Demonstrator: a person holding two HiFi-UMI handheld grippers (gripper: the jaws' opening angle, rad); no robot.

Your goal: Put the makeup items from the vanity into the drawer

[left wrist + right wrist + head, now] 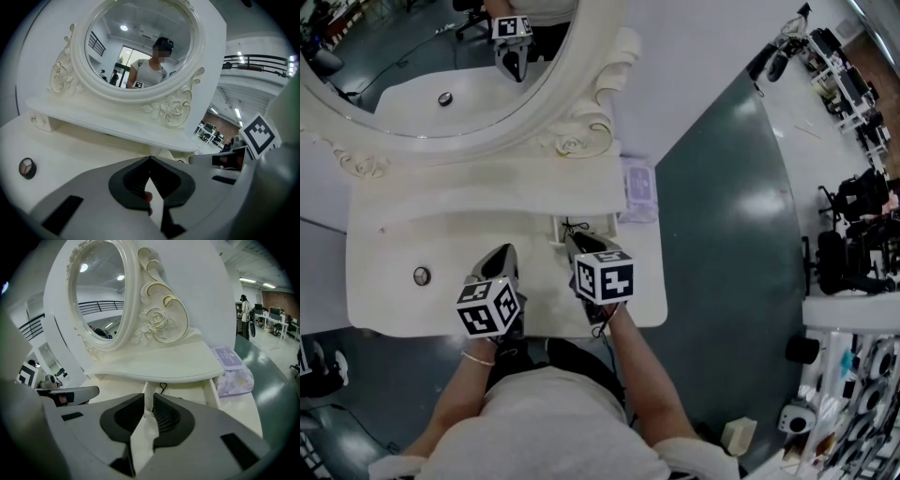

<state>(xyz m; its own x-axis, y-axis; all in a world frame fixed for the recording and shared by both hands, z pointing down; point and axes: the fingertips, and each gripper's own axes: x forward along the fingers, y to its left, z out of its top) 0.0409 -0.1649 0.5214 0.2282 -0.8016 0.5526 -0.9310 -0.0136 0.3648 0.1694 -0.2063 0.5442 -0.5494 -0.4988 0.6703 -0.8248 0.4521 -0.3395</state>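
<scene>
The white vanity [412,225] has a small open drawer [602,223] under its mirror shelf, and a thin black item [575,228] lies inside. A small round dark makeup item [421,276] sits on the top at the left and shows again as the round item [26,168]. My left gripper [508,251] hovers over the middle of the top, well right of that item. Its tips meet, so my left gripper [150,158] is shut. A small reddish bit [146,197] shows low in the gap; I cannot tell what it is. My right gripper [149,397] points at the drawer [213,391], slightly open and holding nothing.
An oval mirror [441,122] in an ornate frame stands at the back. A lilac tissue pack [638,187] lies at the right end, also seen as the pack [232,371]. The person's arms and torso [544,412] are at the front edge. Cluttered desks [848,375] stand far right.
</scene>
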